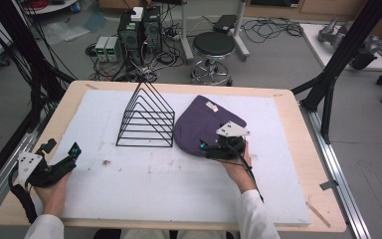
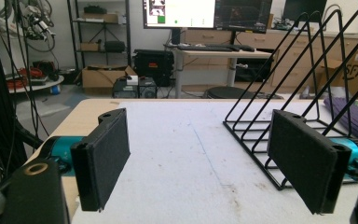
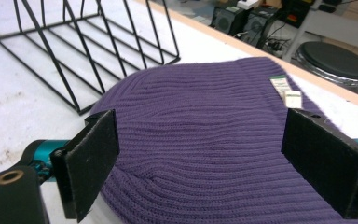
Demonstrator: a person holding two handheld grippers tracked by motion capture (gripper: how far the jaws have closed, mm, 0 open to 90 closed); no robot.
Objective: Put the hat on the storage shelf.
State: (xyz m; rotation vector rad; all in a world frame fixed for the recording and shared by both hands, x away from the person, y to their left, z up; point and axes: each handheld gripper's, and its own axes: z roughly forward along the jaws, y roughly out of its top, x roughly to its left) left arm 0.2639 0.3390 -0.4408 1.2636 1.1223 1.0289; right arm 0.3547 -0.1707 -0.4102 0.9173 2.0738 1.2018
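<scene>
Both grippers wide open: right gripper [image 3: 200, 163] over the purple beanie [image 3: 205, 135], left gripper [image 2: 209, 163] empty.

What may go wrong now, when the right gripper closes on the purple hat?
1. The right gripper is open over the near edge of the purple hat; its fingers may pinch only the top knit layer.
2. The wire rack stands close beside the hat, so a lifted hat might snag on it.
</scene>
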